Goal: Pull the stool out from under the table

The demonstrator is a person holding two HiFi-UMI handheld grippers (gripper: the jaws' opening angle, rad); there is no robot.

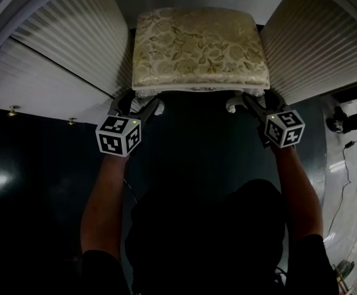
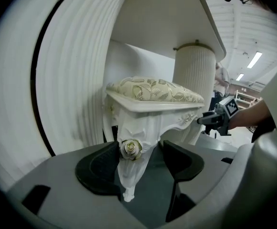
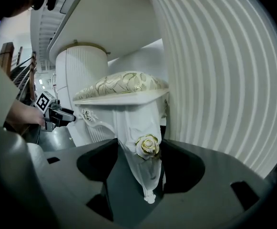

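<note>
Our left gripper [image 1: 138, 105] and right gripper [image 1: 259, 101] stand wide, each straddling one carved white front leg [image 2: 130, 171] of the floral-cushioned stool [image 1: 200, 45], which we judge rigid and fairly heavy, best gripped there.

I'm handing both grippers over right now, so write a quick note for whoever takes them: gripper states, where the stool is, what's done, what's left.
Left gripper: open, jaws astride the left front leg of the stool, not clamped.
Right gripper: open, jaws astride the right front leg, not clamped.
Stool: between the fluted pedestals of the table, under its top.
Done: both grippers lined up on the legs.
Left: close on both legs, then pull the stool out toward you.
</note>
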